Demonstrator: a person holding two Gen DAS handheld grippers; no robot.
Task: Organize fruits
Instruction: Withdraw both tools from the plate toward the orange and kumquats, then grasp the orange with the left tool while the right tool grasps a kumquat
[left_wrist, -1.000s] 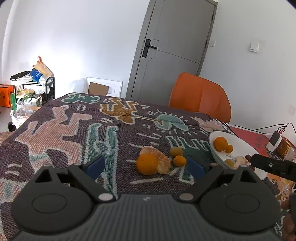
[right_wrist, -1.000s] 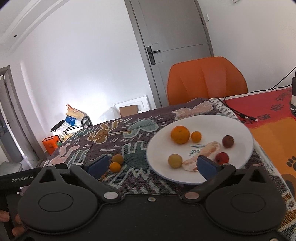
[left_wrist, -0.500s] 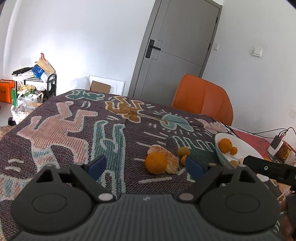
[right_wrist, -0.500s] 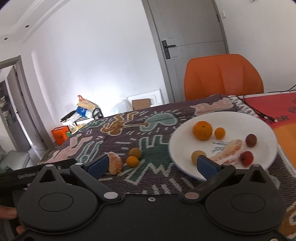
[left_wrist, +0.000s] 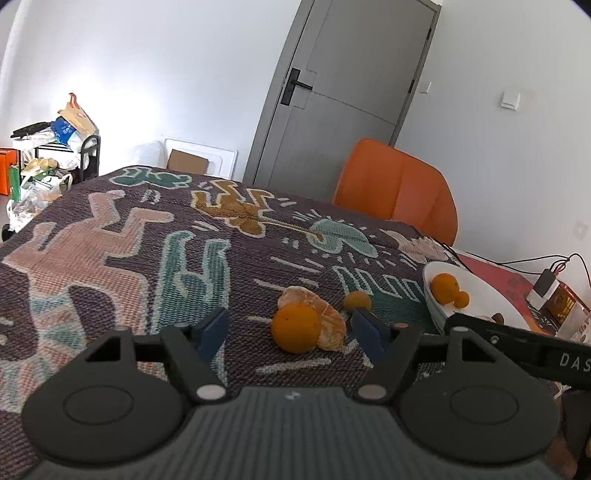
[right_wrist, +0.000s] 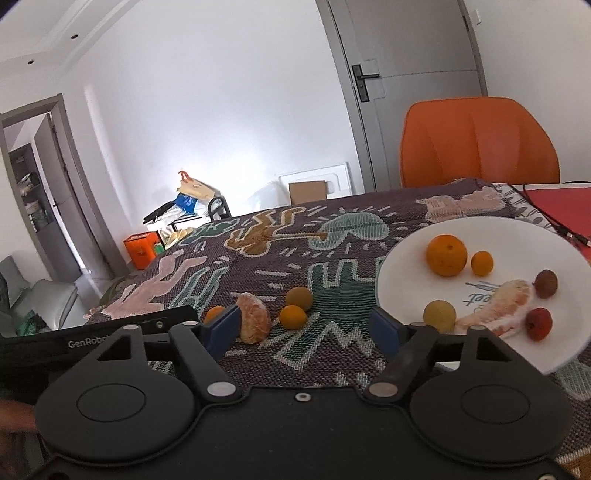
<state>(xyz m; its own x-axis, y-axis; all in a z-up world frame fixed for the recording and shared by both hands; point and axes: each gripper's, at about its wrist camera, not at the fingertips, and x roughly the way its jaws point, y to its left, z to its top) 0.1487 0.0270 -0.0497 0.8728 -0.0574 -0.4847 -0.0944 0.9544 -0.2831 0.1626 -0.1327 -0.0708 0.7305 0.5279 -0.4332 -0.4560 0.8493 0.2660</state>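
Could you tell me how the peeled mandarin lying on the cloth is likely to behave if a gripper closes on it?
The peeled mandarin shows bare segments with visible seams, so it would probably be soft and might split or squash under firm pads. It rests on the woven tablecloth on a broad side, so it seems unlikely to roll. It touches the whole orange, which may be nudged.

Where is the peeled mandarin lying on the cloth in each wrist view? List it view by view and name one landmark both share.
Left wrist: the peeled mandarin sits low centre, just behind the whole orange, between the open blue pads.
Right wrist: the peeled mandarin sits low left of centre, beside the left pad.
Shared landmark: the white plate, right of it in both.
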